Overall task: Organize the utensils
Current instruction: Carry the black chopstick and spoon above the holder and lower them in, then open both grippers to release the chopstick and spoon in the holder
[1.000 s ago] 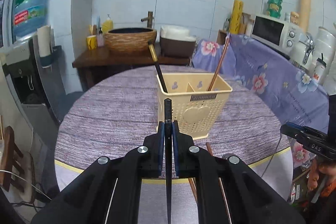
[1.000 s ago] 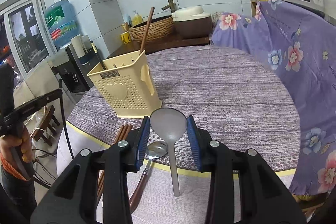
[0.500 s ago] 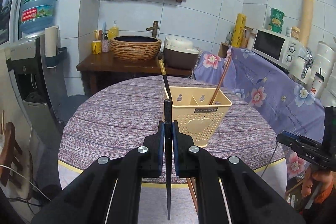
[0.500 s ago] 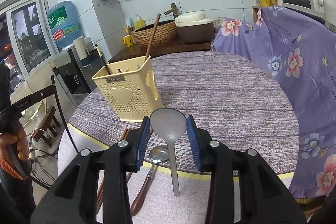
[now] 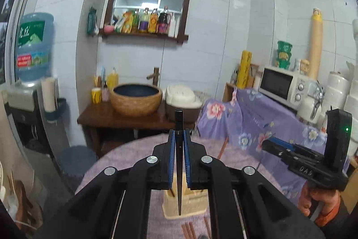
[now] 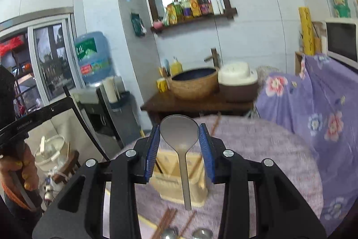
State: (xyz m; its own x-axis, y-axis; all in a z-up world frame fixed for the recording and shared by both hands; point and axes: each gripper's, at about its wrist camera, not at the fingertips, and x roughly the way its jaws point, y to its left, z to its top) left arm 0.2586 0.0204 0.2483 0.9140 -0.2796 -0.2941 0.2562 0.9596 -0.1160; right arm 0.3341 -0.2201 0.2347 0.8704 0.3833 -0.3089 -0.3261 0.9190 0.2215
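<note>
The cream utensil holder [image 6: 179, 180] stands on the purple table [image 6: 257, 149] with at least one brown stick leaning in it; the right gripper [image 6: 179, 142] is clamped on a grey spoon [image 6: 180, 133], the left gripper [image 5: 179, 149] pinched on a dark chopstick [image 5: 179, 162], both above it, neither yet dropped in; loose chopsticks [image 6: 166, 220] and metal spoons [image 6: 202, 233] lie in front, to my eye about midway

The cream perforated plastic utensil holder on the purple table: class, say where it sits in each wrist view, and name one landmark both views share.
Left wrist: cream perforated plastic utensil holder low centre, mostly hidden behind the gripper's fingers.
Right wrist: holder low centre, behind the held grey spoon.
Shared landmark: woven basket-style basin on the dark wooden stand.
</note>
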